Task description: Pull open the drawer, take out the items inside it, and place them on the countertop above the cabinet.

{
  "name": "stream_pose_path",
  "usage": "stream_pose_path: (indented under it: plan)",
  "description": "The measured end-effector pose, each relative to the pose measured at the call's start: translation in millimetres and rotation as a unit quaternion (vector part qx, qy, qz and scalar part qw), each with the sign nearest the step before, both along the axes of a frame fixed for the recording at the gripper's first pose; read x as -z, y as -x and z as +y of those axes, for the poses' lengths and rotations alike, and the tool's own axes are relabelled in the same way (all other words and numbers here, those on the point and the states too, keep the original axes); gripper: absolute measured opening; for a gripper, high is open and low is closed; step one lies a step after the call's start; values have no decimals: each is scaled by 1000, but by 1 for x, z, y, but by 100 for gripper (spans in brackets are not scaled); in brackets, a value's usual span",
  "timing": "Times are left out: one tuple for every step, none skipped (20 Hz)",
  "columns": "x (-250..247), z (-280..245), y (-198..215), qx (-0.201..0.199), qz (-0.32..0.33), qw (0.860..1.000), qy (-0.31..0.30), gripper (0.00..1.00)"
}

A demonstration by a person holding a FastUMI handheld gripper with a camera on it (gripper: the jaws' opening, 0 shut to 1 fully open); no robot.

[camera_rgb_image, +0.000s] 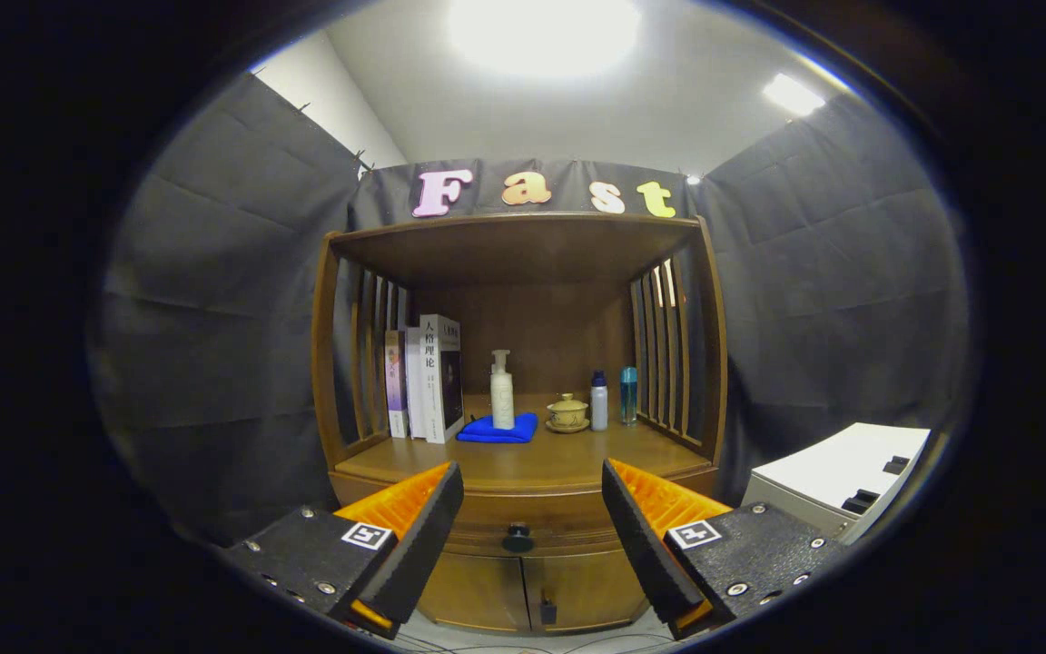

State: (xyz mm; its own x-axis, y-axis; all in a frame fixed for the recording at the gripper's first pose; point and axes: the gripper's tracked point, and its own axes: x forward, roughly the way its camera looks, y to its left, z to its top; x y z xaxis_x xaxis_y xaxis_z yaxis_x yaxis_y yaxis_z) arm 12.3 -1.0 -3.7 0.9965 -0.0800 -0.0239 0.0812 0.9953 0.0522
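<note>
Wooden drawer (523, 513) shut; gripper (532, 509) jaws apart, knob (518, 539) beyond.

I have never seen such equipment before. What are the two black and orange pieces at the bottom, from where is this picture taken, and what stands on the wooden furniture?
The two pieces are the fingers of a hand-held gripper. A person carries it; the camera sits on it and looks forward along the fingers. They are spread open and hold nothing. Beyond them stands a wooden cabinet. Its drawer is closed, and the dark drawer knob lies in the gap between the fingers, farther ahead. On the countertop stand books, a pump bottle on a blue cloth, a small lidded cup and two small bottles.
</note>
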Motion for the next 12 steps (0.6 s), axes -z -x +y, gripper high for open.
stream_pose_path:
  plan:
    - [6, 2, -5, 3, 4, 1000, 1, 95]
    - [10, 4, -9, 4, 7, 1000, -2, 95]
    - [11, 9, -13, 2, 12, 1000, -7, 95]
    - [12, 13, -17, 2, 13, 1000, -12, 95]
    - [9, 15, -21, 4, 8, 1000, -17, 95]
    - [8, 18, -25, 6, 3, 1000, -22, 95]
    - [8, 21, -31, 4, 4, 1000, -25, 95]
    - [13, 26, -38, 4, 6, 1000, -25, 94]
    - [18, 26, -44, 6, 11, 1000, -26, 95]
    - [27, 27, -51, 6, 19, 999, -29, 95]
    - [37, 28, -58, 6, 28, 999, -31, 95]
    - [47, 28, -63, 8, 34, 999, -32, 95]
